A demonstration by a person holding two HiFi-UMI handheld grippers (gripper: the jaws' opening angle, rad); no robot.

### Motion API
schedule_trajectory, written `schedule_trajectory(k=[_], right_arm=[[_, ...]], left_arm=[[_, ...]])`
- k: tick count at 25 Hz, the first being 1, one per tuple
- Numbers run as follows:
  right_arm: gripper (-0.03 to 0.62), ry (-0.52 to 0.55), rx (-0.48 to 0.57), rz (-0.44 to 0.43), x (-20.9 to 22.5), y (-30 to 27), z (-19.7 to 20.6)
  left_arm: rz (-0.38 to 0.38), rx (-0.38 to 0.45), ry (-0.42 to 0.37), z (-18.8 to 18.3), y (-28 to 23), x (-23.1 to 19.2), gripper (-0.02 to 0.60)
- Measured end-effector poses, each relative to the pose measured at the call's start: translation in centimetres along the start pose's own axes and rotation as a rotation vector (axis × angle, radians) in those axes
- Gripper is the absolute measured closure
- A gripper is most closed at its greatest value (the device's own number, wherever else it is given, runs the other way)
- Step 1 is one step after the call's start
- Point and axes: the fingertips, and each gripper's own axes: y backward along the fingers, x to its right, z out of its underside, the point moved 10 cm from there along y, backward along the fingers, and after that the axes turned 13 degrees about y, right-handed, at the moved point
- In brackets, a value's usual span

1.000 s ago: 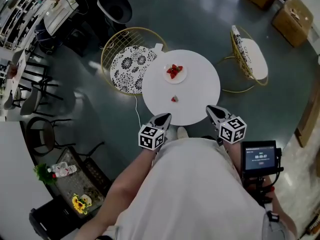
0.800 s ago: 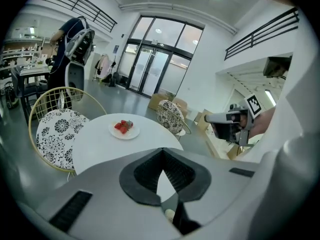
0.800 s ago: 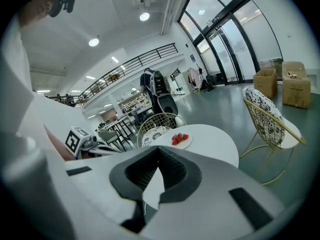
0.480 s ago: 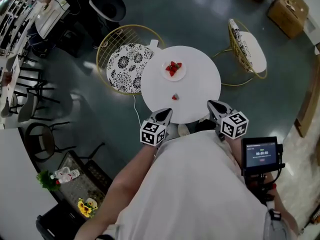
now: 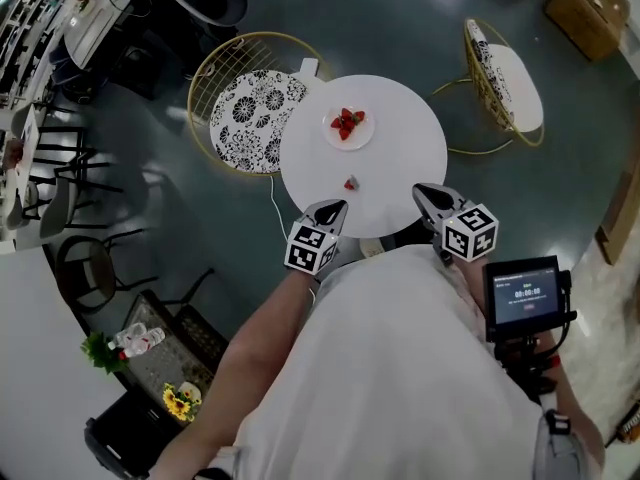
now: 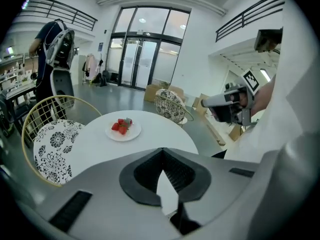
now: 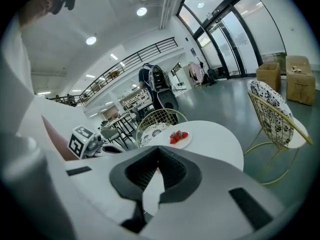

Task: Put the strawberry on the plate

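Observation:
A lone red strawberry [image 5: 351, 182] lies on the round white table [image 5: 400, 158], nearer my side. Behind it a white plate [image 5: 348, 128] carries several strawberries [image 5: 346, 122]. In the left gripper view the plate [image 6: 123, 130] appears beyond the jaws. It also shows in the right gripper view, plate [image 7: 179, 139]. My left gripper [image 5: 333, 211] hovers at the table's near edge, shut and empty. My right gripper [image 5: 424, 194] is level with it to the right, jaws together, holding nothing. The lone strawberry lies ahead between the two.
A gold wire chair [image 5: 250, 108] with a patterned cushion stands left of the table, and another chair [image 5: 505, 83] at the right. Cardboard boxes [image 5: 590, 8] sit on the floor at the back right. A small screen [image 5: 524, 295] hangs by my right side.
The head view has shifted, so the table sits slightly higher in the picture. Both grippers stay shut near the table's near edge. The lone strawberry has not moved.

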Motion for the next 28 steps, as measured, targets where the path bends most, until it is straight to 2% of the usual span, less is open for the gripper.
schedule_trajectory(k=[4, 9, 17, 21, 24, 28], right_arm=[[0.589, -0.007, -0.011, -0.017, -0.2, 0.0, -0.2], [0.589, -0.029, -0.033, -0.046, 3.6, -1.5, -0.1], [0.589, -0.043, -0.064, -0.061, 6.2, -2.1, 0.1], [0.589, -0.054, -0.074, -0.068, 6.6, -2.2, 0.5], [0.589, -0.061, -0.078, -0.072, 7.0, -2.3, 0.8], [0.589, -0.07, -0.086, -0.071, 7.5, -2.2, 1.2]], left_arm=[[-0.047, -0.063, -0.031, 0.5, -0.3, -0.3, 0.577], [-0.121, -0.14, -0.08, -0.3, -3.8, -1.9, 0.575], [-0.109, -0.252, -0.195, -0.6, -7.0, -2.8, 0.575], [-0.113, -0.305, -0.202, -0.1, -8.0, -3.1, 0.573], [-0.113, -0.35, -0.199, 0.5, -8.6, -3.7, 0.51], [-0.127, -0.394, -0.214, 1.1, -9.3, -4.3, 0.497]])
